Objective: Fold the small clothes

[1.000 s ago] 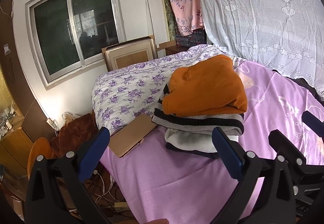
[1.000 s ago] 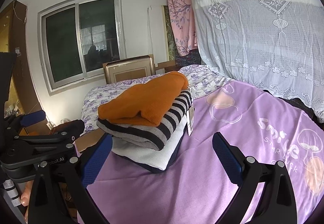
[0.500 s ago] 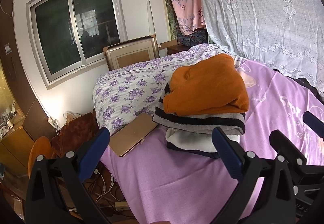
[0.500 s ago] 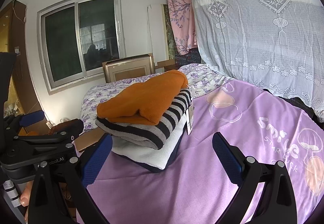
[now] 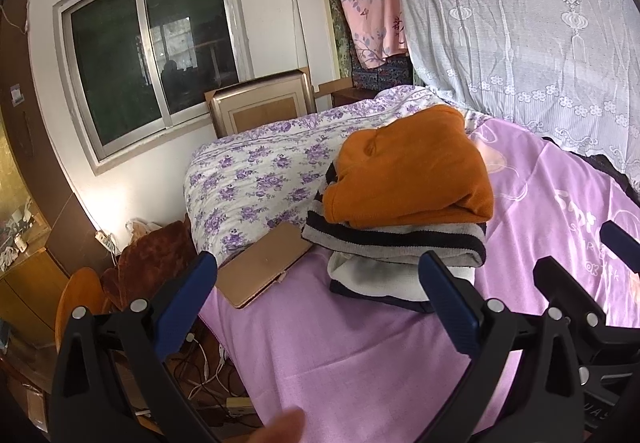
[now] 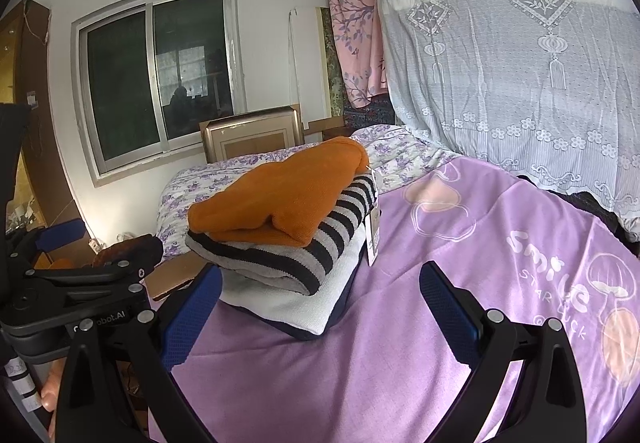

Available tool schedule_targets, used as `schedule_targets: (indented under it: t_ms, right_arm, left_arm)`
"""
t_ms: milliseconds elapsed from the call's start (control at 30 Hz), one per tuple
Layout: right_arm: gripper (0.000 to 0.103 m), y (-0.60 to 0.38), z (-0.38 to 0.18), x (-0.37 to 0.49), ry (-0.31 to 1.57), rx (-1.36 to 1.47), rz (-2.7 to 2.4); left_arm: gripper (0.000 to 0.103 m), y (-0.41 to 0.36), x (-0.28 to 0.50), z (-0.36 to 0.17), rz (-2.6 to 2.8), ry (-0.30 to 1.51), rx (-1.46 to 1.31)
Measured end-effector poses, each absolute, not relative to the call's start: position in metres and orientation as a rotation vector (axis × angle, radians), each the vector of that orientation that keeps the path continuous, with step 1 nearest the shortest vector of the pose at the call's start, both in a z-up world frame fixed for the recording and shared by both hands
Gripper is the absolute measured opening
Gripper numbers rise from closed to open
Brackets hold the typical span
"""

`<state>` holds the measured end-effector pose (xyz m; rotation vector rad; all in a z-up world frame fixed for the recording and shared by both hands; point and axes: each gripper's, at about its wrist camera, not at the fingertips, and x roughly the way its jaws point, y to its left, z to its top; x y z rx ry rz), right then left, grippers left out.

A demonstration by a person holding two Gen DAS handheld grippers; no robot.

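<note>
Left claw (image 5: 316,283): spread wide, grasping nothing; its blue pads (image 5: 448,301) hang over the near edge of the bed, touching neither cloth nor sheet.
Right claw (image 6: 320,297): also spread wide and empty; it hovers above the purple sheet (image 6: 400,363), clear of it.
Claws together: side by side and level; the right claw shows at the right edge of the left view, and the left claw at the left edge of the right view.
Stack (image 5: 404,211): three folded pieces lie piled on the purple sheet, just beyond both claws and apart from them.
Orange top (image 6: 280,191): folded, uppermost on the stack.
Striped knit (image 6: 320,247): black and grey, folded, under the orange top; a paper tag (image 6: 373,239) hangs at its right side.
White piece (image 6: 300,299): lowest of the stack, with a dark edge along the bottom, resting on the sheet.
Flat box (image 5: 262,265): tan, lying at the bed's left edge, just beside the stack.
Floral quilt (image 5: 256,179): white with purple flowers, behind the stack at the far end of the bed.
Lace cloth (image 6: 512,75): pale, draped along the right side of the bed.
Window (image 5: 148,59): dark panes, in the far wall.
Hand: a fingertip (image 5: 280,427) shows at the bottom of the left view.
</note>
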<state>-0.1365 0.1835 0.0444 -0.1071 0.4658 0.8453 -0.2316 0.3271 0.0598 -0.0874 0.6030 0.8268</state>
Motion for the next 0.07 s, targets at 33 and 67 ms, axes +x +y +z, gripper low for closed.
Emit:
schedule_targets:
  t_ms: [33,67]
  right_arm:
    - [0.100,0.1833,0.0443,-0.1365,0.465,-0.108,0.845]
    - [0.100,0.1826,0.0443,-0.1362,0.465,-0.108,0.844]
  left_arm:
    - [0.098,0.3264,-0.2316,0.0598,0.831,0.600,-0.082]
    - [0.098,0.3261,-0.2313,0.0599,0.833,0.597,-0.078]
